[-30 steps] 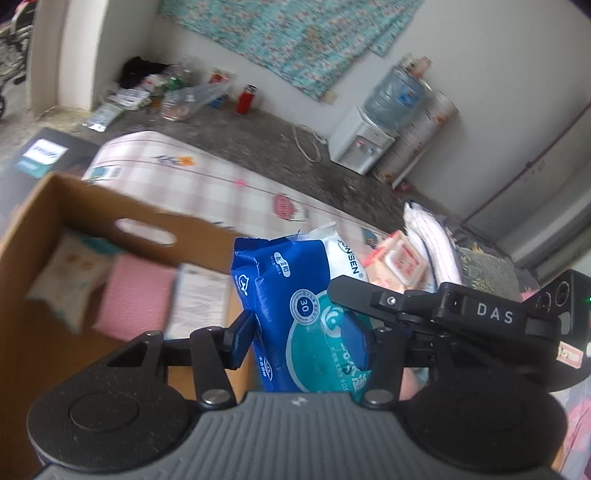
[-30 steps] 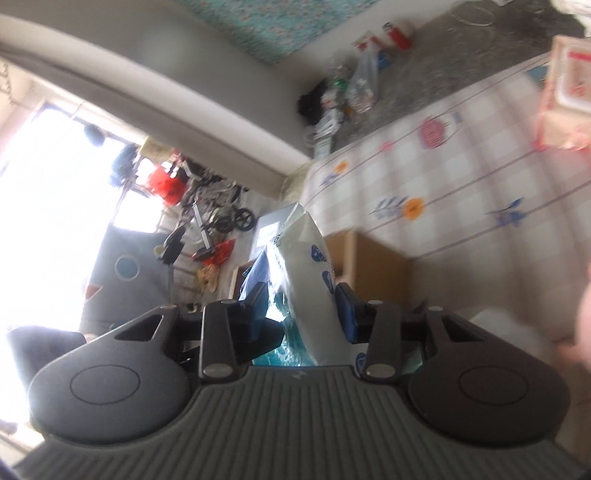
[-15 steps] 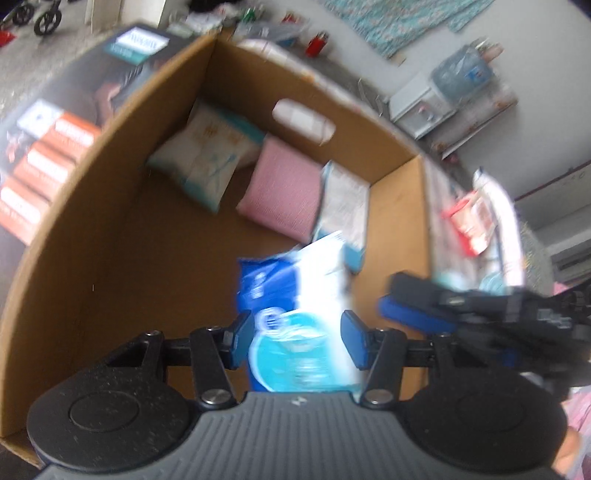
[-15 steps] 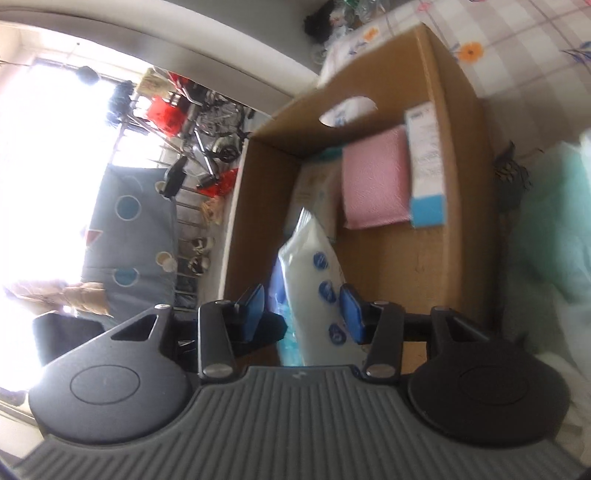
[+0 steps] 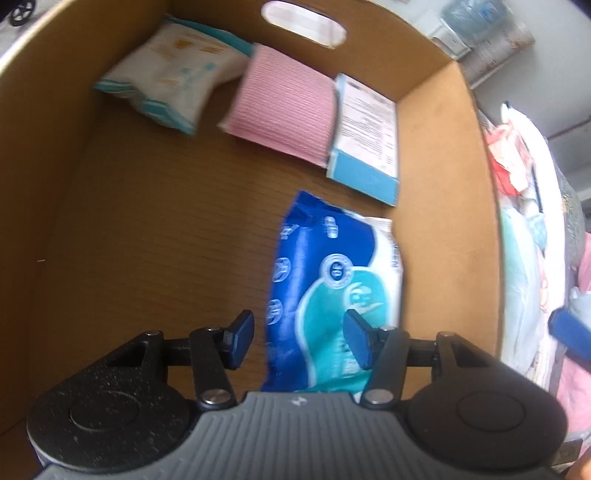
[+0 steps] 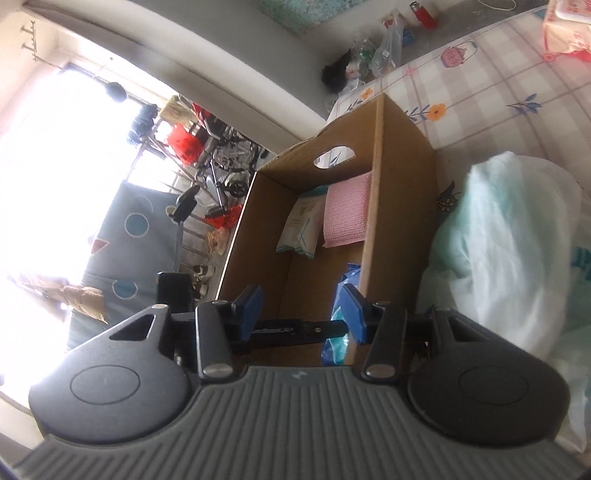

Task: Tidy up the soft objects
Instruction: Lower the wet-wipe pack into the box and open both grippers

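- Your left gripper (image 5: 298,339) points steeply down into the box (image 5: 122,236); its jaws stand apart.
- The blue pack (image 5: 334,291) lies between those jaws on the box floor, near the right wall. There is a clear gap at the left pad; the right pad overlaps the pack's edge, and whether it touches cannot be told. It reads as released rather than pinched.
- Against the far wall of the box, left to right: a white pouch (image 5: 173,70), a pink pad (image 5: 284,110) and a blue-edged carton (image 5: 365,136), side by side. The pad overlaps the pouch's right edge and leans on the carton.
- A hand-hole (image 5: 303,24) is cut in the far wall.
- Your right gripper (image 6: 300,314) is outside the box, aimed along its length. Its jaws are parted with nothing between the pads.
- The black bar crossing that gap is part of the left tool, which sits lower in the box.
- In the right view, a corner of the blue pack (image 6: 347,277) shows behind the box's near wall.
- A pale green bundle (image 6: 498,251) lies right of the box on a checked cloth (image 6: 480,85); a red-and-white pack (image 6: 569,26) sits at the cloth's far edge.
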Tool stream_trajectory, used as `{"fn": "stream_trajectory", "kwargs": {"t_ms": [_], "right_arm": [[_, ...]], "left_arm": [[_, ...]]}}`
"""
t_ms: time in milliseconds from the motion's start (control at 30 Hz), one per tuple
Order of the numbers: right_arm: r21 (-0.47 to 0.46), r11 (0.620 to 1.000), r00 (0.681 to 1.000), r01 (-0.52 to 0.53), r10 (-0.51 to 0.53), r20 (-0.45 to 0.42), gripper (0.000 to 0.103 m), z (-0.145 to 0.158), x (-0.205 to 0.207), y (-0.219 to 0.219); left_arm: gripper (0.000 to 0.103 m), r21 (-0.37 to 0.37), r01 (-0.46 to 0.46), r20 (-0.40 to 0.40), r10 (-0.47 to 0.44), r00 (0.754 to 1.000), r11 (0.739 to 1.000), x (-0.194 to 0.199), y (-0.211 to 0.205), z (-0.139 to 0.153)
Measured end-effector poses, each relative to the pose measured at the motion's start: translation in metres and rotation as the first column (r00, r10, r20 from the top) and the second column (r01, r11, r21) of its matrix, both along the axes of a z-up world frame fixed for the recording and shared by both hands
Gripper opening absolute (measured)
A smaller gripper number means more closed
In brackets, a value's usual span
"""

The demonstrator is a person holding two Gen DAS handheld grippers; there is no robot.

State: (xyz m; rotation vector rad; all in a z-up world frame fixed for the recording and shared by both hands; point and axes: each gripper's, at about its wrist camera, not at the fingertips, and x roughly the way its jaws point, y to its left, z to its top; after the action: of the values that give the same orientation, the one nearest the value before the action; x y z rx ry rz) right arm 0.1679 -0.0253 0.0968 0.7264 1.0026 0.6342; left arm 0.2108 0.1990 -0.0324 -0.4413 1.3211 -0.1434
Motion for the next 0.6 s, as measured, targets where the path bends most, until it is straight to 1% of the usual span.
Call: {"fn": "stream_trajectory", "kwargs": {"t_ms": [133,267,400,600], "right_arm": [[0.001,1.000,1.000,0.024,-0.024,-0.020,0.047,-0.014,-0.006,-0.010],[-0.008,0.999,0.998,0.042,-0.042,-0.038,0.048,-0.025,-0.009,-0.015],[0.005,0.998,0.997,0.059,-0.059,-0.057,0.048,-0.034,-0.012,-0.018],[0.022,0.996,0.993,0.085,-0.083,-0.085,0.048,-0.046,-0.015,-0.021]], "left_arm": [[0.053,0.030,0.018,0.031,-0.019,0.999,0.999,0.003,-0.015,0.002],[0.053,0.059,0.000,0.060,-0.003,0.998,0.998,0.004,-0.023,0.003],[0.053,0.059,-0.036,0.078,0.031,0.996,0.998,0.001,-0.024,0.005],[0.054,0.059,-0.057,0.094,0.052,0.994,0.997,0.002,-0.024,0.006]]}}
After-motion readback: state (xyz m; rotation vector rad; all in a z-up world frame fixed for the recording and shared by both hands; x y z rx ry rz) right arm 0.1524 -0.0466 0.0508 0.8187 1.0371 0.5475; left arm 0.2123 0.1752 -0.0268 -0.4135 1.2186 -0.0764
